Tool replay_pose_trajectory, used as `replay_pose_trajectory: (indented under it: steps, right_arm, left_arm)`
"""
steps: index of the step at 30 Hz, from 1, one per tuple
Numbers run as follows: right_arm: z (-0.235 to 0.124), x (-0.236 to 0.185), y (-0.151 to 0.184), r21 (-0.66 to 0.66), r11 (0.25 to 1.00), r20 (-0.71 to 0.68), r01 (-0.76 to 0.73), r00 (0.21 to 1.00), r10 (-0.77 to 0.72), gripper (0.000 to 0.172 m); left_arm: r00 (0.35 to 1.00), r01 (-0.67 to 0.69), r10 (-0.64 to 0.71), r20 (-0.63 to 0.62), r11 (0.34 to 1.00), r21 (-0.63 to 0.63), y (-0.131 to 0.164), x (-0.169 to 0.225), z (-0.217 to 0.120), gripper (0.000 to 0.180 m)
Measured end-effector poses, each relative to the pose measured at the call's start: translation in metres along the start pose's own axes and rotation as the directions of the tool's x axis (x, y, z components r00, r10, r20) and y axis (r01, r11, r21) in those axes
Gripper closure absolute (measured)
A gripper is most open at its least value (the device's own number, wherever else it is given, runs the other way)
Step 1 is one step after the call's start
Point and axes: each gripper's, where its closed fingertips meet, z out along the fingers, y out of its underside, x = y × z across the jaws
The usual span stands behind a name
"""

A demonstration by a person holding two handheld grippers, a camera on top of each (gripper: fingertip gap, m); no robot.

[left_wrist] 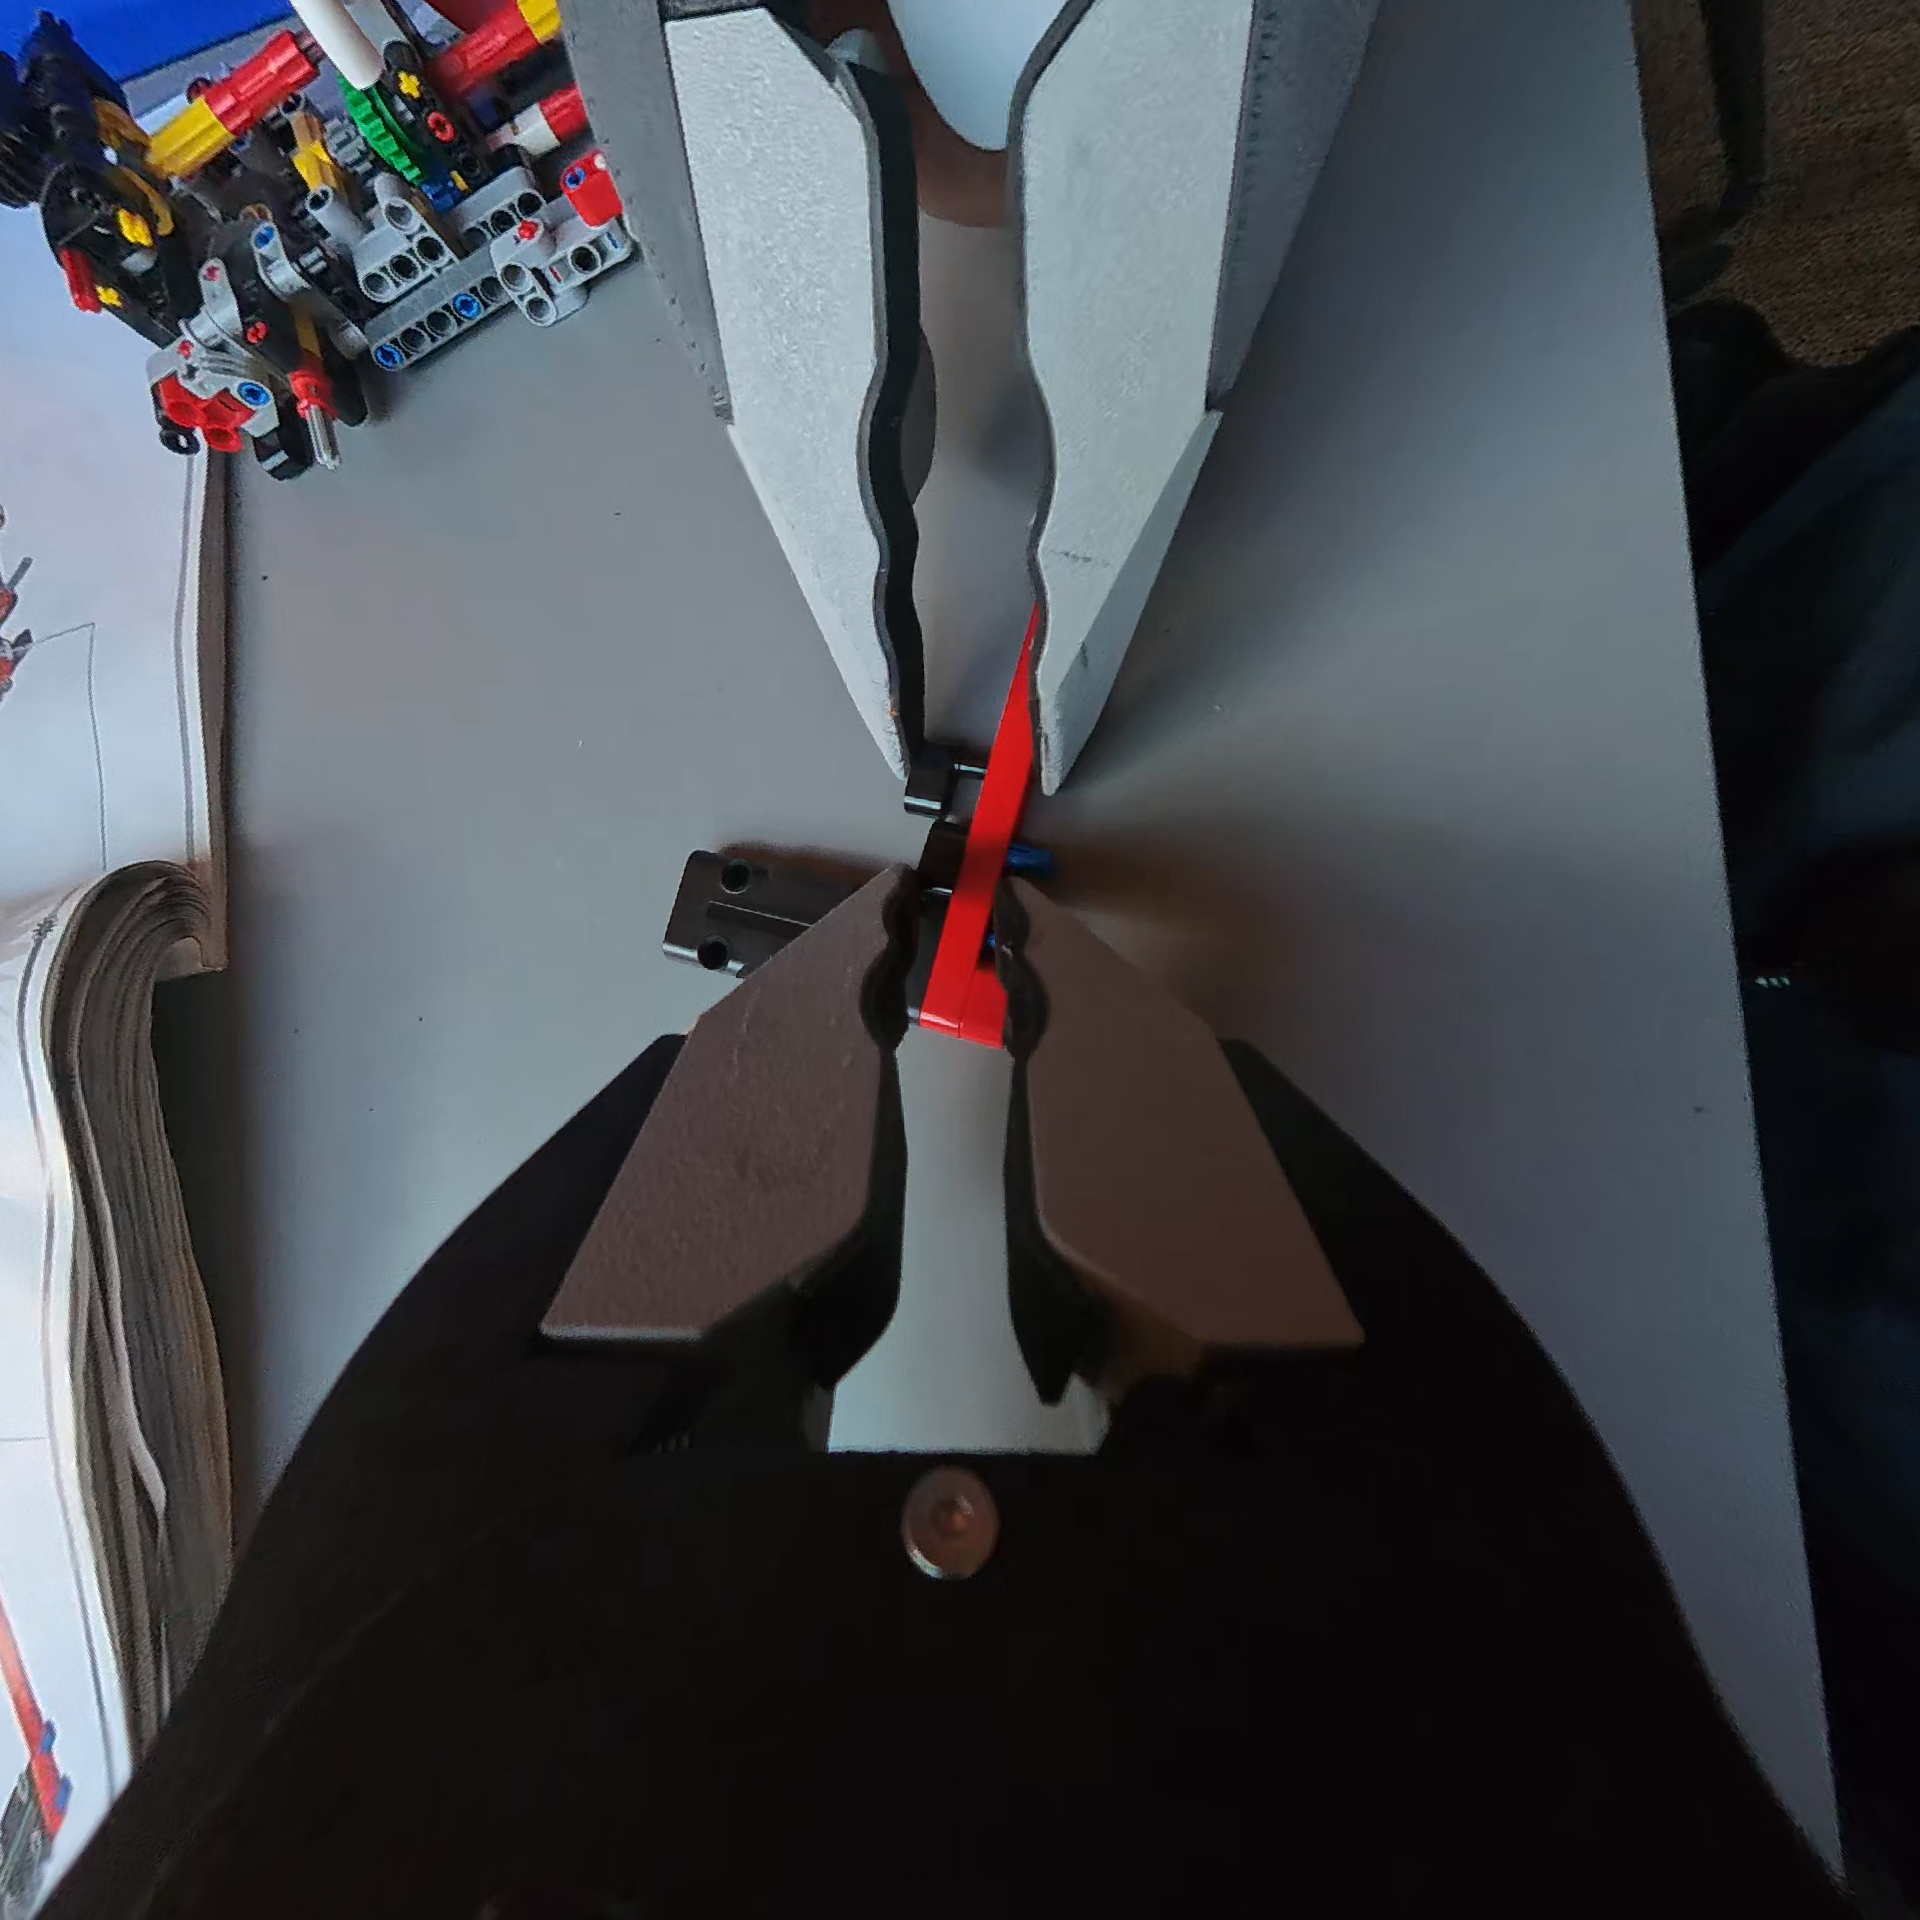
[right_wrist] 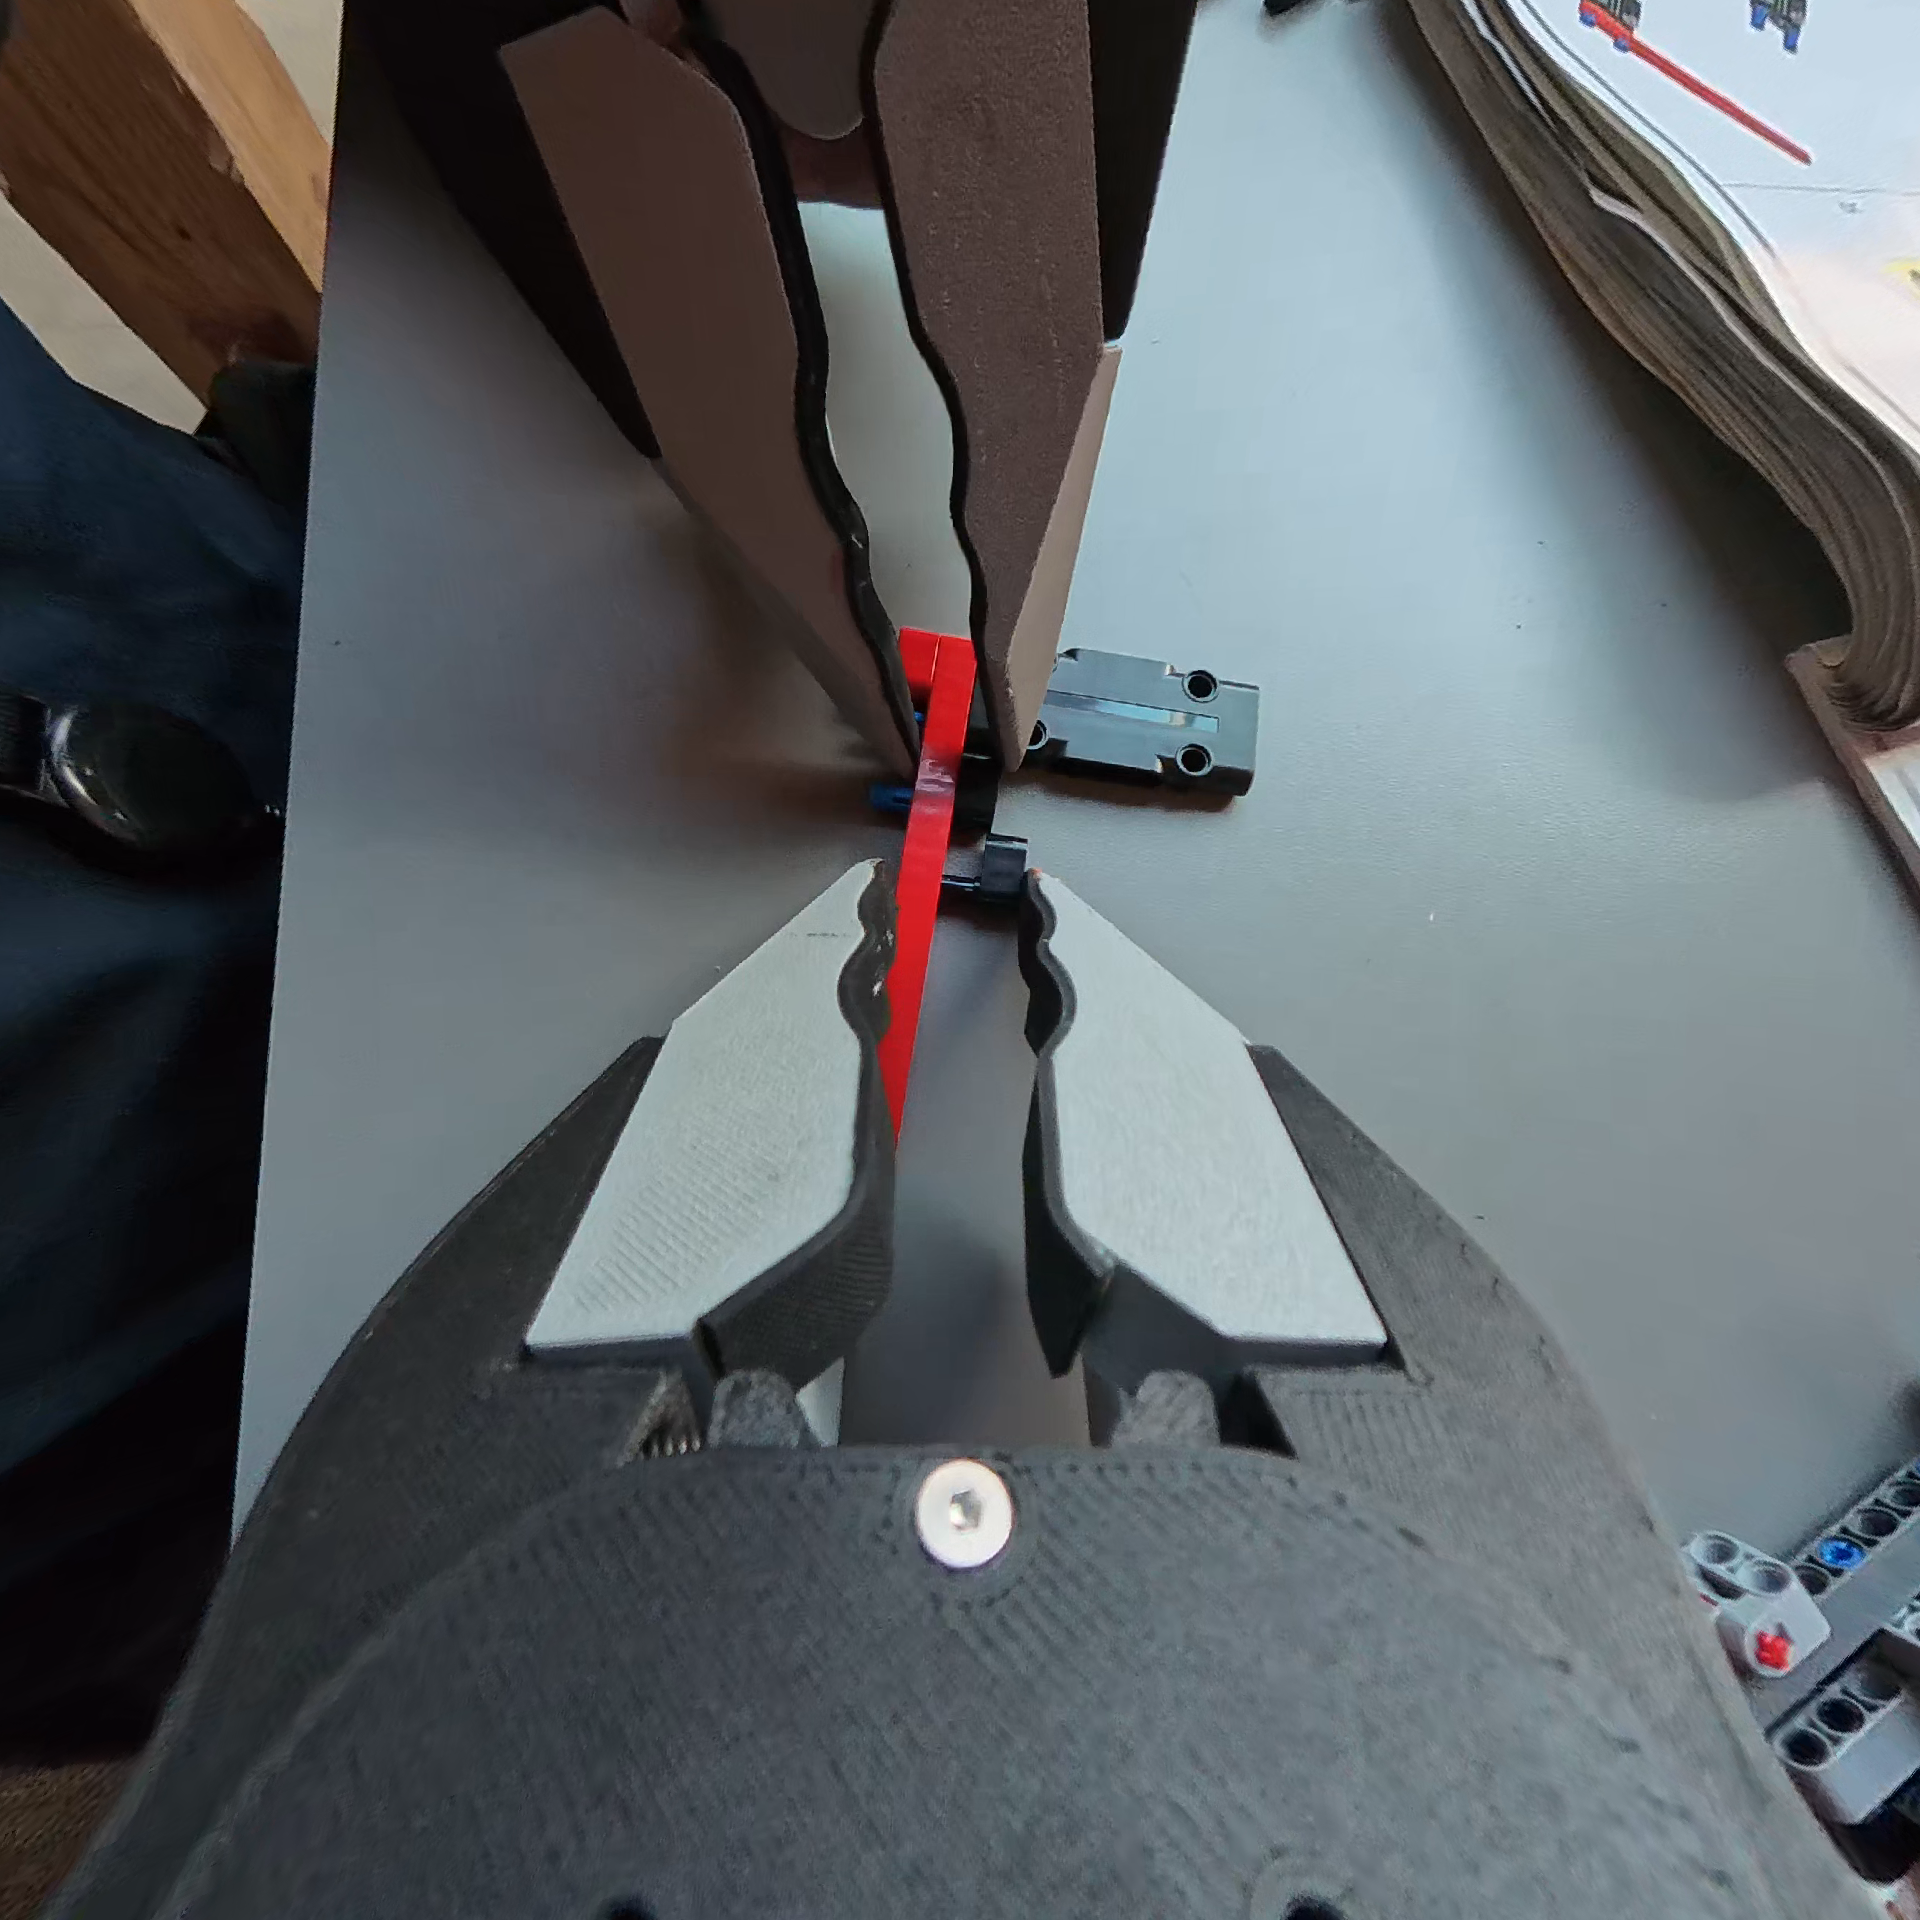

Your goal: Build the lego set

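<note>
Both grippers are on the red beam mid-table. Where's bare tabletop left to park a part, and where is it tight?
Free: the grey table between the toy brick model and the black panel; also the strip on the other side of the red beam, out to the table edge. Crowded: the booklet side, the model's corner, and around both grippers, left and right.

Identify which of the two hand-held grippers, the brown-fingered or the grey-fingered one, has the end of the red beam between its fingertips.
The brown-fingered left hand-held gripper: the red beam ends between its fingertips, whereas it runs deep past the grey-fingered right hand-held gripper's tips.
</note>
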Motion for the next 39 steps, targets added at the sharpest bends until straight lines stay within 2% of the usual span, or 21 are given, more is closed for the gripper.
replay_pose_trajectory:
  steps: [14,19,24,28,30,32,33,36,38,39]
  right_arm:
    - [0.0009,-0.0017,-0.0004,-0.005,0.999,-0.067,0.033,0.997,-0.033,0.151]
    - [0.0001,-0.0008,-0.0007,-0.014,0.997,-0.152,0.070,0.986,-0.071,0.152]
    - [0.0011,-0.0026,-0.0016,-0.011,0.998,-0.123,0.061,0.991,-0.062,0.152]
    - [0.0018,-0.0029,-0.0009,-0.009,1.000,-0.086,-0.012,0.996,0.011,0.151]
    - [0.0012,-0.0027,-0.0010,-0.002,0.990,-0.008,-0.140,0.990,0.140,0.151]
    - [0.0004,-0.0016,-0.0029,0.017,0.952,0.066,-0.306,0.950,0.304,0.151]
    - [0.0001,-0.0019,-0.0034,0.028,0.948,0.069,-0.318,0.946,0.316,0.151]
    - [-0.0006,-0.0034,-0.0007,0.010,0.982,-0.026,-0.186,0.982,0.187,0.151]
    - [-0.0017,-0.0026,0.0005,-0.005,0.989,-0.076,-0.147,0.986,0.147,0.151]
    - [-0.0018,-0.0025,0.0012,-0.008,0.989,-0.094,-0.147,0.985,0.146,0.150]
  left_arm:
    - [0.999,0.032,-0.031,-0.011,0.999,0.040,-0.0001,0.0003,0.0002,0.169]
    - [0.998,0.063,-0.064,0.013,0.997,0.050,0.0000,0.0001,0.0002,0.169]
    - [0.997,0.073,-0.073,-0.001,0.995,0.061,-0.0001,0.0011,-0.0002,0.169]
    - [0.998,0.069,-0.069,0.001,0.995,0.071,-0.0002,0.0012,-0.0003,0.169]
    - [0.998,0.062,-0.063,0.007,0.995,0.074,-0.0005,0.0015,-0.0002,0.169]
    - [0.999,0.036,-0.039,0.033,0.996,0.084,-0.0008,0.0011,0.0000,0.168]
    - [0.999,0.028,-0.031,0.040,0.996,0.090,-0.0012,0.0014,-0.0002,0.168]
    - [0.999,0.013,-0.017,0.045,0.996,0.090,-0.0014,0.0027,0.0005,0.168]
    - [0.997,-0.004,-0.002,0.071,0.996,0.086,-0.0023,0.0023,0.0011,0.168]
    - [0.995,-0.023,0.015,0.103,0.997,0.078,-0.0012,0.0003,0.0010,0.175]
